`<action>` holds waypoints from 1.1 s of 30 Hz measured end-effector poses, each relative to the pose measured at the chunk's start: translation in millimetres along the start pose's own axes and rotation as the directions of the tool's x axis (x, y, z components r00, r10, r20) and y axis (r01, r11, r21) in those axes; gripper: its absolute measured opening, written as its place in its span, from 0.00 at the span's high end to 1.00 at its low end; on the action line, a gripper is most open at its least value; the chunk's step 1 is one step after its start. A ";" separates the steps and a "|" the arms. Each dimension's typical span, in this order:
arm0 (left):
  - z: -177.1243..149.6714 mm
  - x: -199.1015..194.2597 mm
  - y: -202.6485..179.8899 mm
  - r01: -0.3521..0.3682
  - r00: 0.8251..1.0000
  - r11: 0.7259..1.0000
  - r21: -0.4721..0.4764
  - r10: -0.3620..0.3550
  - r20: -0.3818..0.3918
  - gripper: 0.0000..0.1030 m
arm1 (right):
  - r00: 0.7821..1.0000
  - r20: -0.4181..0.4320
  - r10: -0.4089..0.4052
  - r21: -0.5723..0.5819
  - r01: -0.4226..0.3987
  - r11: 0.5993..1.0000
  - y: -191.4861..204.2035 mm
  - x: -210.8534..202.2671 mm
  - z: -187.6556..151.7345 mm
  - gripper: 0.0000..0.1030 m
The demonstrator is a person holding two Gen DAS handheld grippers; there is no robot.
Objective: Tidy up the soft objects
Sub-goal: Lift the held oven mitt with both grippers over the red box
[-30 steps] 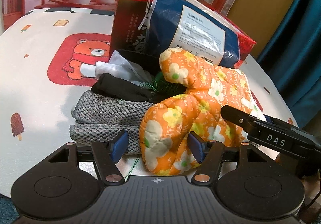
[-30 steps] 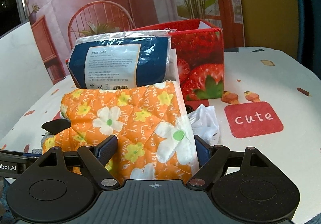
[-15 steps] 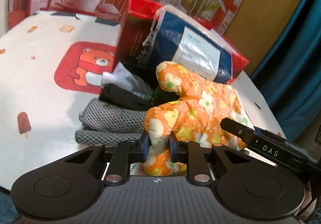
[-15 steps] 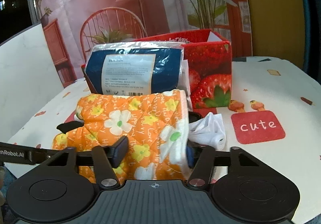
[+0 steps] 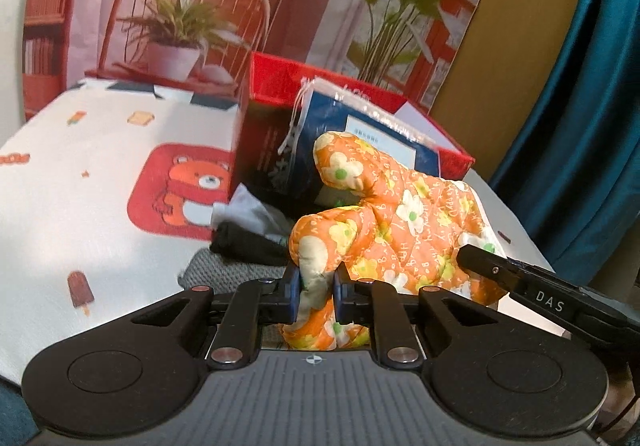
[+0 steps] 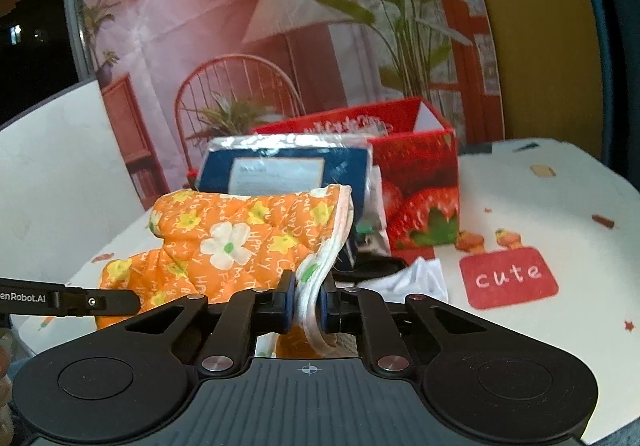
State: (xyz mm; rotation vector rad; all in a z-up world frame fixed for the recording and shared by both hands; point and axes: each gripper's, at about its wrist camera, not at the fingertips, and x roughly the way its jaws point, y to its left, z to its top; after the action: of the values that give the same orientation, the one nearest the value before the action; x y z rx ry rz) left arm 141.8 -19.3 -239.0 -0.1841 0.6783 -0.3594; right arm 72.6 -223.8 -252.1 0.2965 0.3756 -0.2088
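Both sets of jaws have just been closing and now pinch the orange floral oven mitt (image 5: 384, 222): the left gripper (image 5: 316, 296) on its fingertip end, the right gripper (image 6: 307, 300) on the white-edged cuff. The mitt hangs between them above the bench (image 5: 80, 206), near the red strawberry box (image 6: 420, 182). Each pinch takes only a thin edge, so the padding may slip free, or uneven pulling may drag it against the blue package (image 6: 280, 170).

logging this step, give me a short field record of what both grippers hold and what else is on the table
left gripper: shut on fingertip end of orange floral oven mitt
right gripper: jaws just closed on mitt's white cuff edge
mitt: held between both grippers
behind mitt: blue plastic package against red strawberry box
beside mitt: grey knit cloth, black cloth, white cloth
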 end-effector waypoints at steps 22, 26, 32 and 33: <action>155.7 45.5 -37.1 -0.004 0.977 0.988 0.156 -0.029 0.209 0.83 | 0.984 0.165 0.072 -0.030 -0.068 0.997 -18.5 50.3 154.5 0.91; 180.4 84.1 -42.5 -0.016 0.984 0.985 0.170 -0.016 0.180 0.83 | 0.990 0.140 0.025 -0.047 -0.019 0.999 -28.8 87.5 176.6 0.91; 195.1 147.9 -38.3 -0.039 0.998 0.983 0.179 0.028 0.058 0.83 | 0.998 0.047 -0.044 -0.048 0.046 0.998 -49.6 148.2 184.7 0.91; 195.5 157.6 -34.6 -0.037 0.999 0.985 0.171 0.032 0.030 0.83 | 0.998 0.024 -0.053 -0.051 0.054 0.997 -53.3 157.8 184.1 0.91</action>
State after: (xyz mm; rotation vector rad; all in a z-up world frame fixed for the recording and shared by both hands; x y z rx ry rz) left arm 371.6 -101.8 -170.8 -0.0137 0.6193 -0.3797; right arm 263.2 -355.7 -163.0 0.2336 0.3666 -0.2547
